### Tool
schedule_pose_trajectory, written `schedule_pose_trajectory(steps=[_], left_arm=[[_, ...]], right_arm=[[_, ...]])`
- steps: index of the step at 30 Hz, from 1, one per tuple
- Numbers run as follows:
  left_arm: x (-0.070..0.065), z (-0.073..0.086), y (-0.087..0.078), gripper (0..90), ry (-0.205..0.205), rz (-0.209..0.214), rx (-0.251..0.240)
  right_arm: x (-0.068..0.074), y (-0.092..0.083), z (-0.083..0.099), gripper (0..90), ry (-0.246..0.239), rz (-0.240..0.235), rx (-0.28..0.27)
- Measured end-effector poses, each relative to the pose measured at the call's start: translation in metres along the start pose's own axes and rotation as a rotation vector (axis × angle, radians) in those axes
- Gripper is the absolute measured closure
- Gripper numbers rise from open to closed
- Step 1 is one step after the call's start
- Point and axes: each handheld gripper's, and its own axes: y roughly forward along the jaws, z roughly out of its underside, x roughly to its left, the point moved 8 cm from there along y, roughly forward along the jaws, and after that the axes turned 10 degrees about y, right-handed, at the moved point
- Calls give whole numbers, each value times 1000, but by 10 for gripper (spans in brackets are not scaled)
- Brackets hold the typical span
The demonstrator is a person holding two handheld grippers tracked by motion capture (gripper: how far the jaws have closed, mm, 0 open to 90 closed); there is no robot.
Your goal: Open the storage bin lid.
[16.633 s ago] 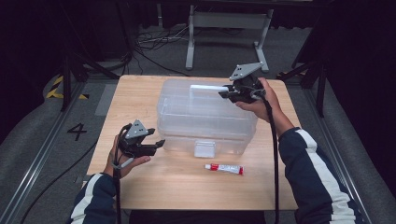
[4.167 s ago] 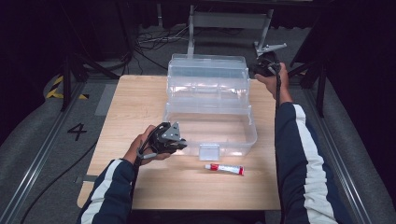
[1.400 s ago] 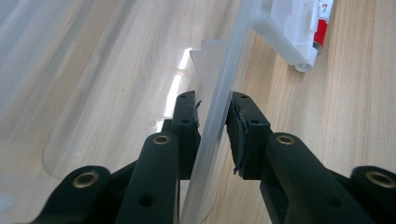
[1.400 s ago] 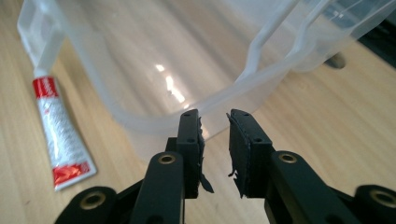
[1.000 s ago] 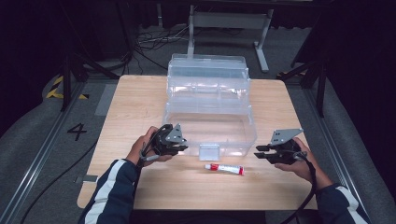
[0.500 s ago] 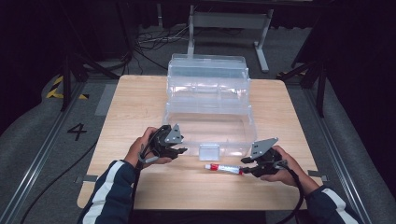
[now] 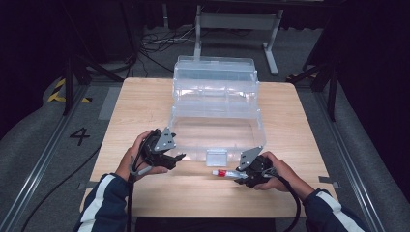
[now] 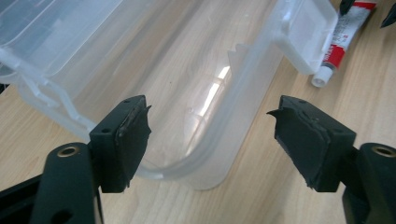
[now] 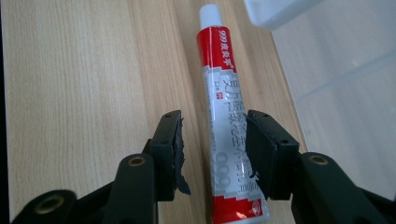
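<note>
Left gripper (image 7: 180, 156) has just been opening and now gapes wide at the corner of the clear plastic bin (image 7: 217, 126), nothing pinched. Right gripper (image 9: 214, 135) was widening too, straddling the little red-and-white tube (image 9: 228, 130) lying flat on the wood table (image 7: 290, 121). The tube looks light, soft, and slick, so I'd pinch mid-body gently.

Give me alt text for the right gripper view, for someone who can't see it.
The right gripper's two black fingers straddle a red and white tube lying flat on the wooden table, with a gap showing at the left finger. The tube's white cap points away from the camera. A corner of the clear plastic box sits to the right.
</note>
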Motion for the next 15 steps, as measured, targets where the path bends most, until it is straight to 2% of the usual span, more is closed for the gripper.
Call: schedule_pose_trajectory(steps=[4, 6, 8, 9, 11, 13, 14, 15], left_arm=[[-5, 9, -17, 249, -23, -17, -13], [-6, 12, -20, 247, -30, -17, -11], [-10, 26, -24, 245, -44, -13, 8], [-10, 26, -24, 240, -44, -13, 8], [-13, 40, -23, 234, -57, -19, 45], [-19, 57, -21, 234, -88, 5, 72], [-19, 57, -21, 233, -88, 5, 72], [-22, 65, -20, 233, -100, 17, 82]], right_arm=[[0, 5, -5, 569, -11, 6, 15], [-1, 8, -6, 565, -20, 8, 21], [-2, 10, -7, 556, -17, 7, 28], [-2, 11, -8, 557, -12, 10, 34], [-1, 12, -8, 556, -11, 9, 42], [-1, 17, -10, 552, -16, 8, 62], [-1, 17, -10, 552, -16, 8, 62], [-1, 18, -10, 552, -18, 5, 65]])
